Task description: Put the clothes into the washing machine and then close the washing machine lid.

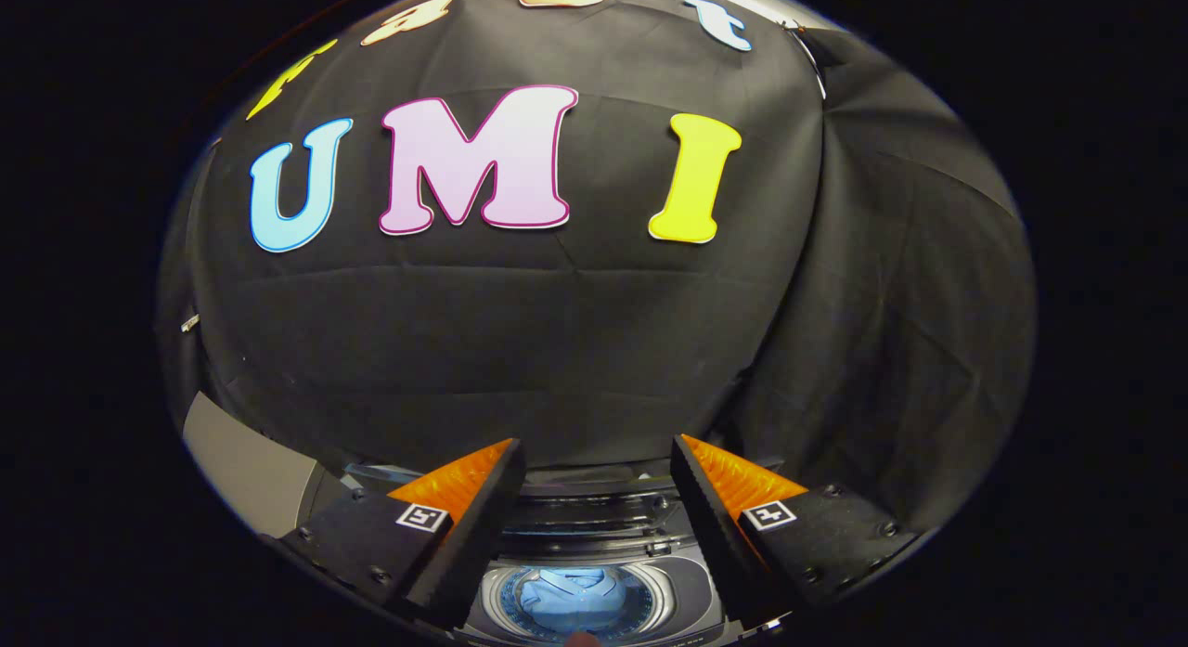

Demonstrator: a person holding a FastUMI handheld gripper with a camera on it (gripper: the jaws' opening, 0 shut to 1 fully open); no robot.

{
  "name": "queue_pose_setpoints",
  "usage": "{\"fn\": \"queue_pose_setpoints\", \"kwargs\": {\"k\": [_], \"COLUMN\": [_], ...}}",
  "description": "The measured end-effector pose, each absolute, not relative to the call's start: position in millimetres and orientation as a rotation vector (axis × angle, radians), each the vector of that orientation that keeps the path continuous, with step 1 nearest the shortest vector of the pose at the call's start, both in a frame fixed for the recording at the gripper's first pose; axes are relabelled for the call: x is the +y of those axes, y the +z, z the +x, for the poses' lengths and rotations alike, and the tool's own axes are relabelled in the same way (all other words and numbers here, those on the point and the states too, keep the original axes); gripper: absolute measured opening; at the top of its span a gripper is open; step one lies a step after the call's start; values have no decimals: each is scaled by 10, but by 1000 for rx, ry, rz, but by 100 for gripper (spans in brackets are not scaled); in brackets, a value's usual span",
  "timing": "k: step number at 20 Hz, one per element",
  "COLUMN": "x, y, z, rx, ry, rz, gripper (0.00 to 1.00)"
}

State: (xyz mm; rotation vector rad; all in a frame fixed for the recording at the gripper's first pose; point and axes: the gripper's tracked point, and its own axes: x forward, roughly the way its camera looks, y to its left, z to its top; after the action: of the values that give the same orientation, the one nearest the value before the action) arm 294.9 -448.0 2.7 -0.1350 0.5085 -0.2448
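My gripper [594,461] is open, with nothing between its fingers, held high over the washing machine [682,587]. Below and between the fingers lies the round drum opening, and a light blue garment [571,596] rests crumpled inside it. The raised lid [594,512] stands at the back of the machine, just beyond the drum and against the black cloth wall. The fingers touch neither the garment nor the lid.
A grey panel [246,471] slants up to the left of the machine, beyond the left finger. Black cloth hangs close behind and to the right of the machine.
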Motion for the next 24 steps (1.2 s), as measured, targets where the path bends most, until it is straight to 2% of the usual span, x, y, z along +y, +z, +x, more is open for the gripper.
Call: {"fn": "queue_pose_setpoints", "kwargs": {"k": [4, 10, 24], "x": [-4517, -4629, -4619], "y": [-236, -585, -494], "z": [3248, 3249, 2912], "rx": [567, 657, 561], "ry": [-223, -224, -236], "rz": [-148, -128, -109], "gripper": [99, 99, 100]}}
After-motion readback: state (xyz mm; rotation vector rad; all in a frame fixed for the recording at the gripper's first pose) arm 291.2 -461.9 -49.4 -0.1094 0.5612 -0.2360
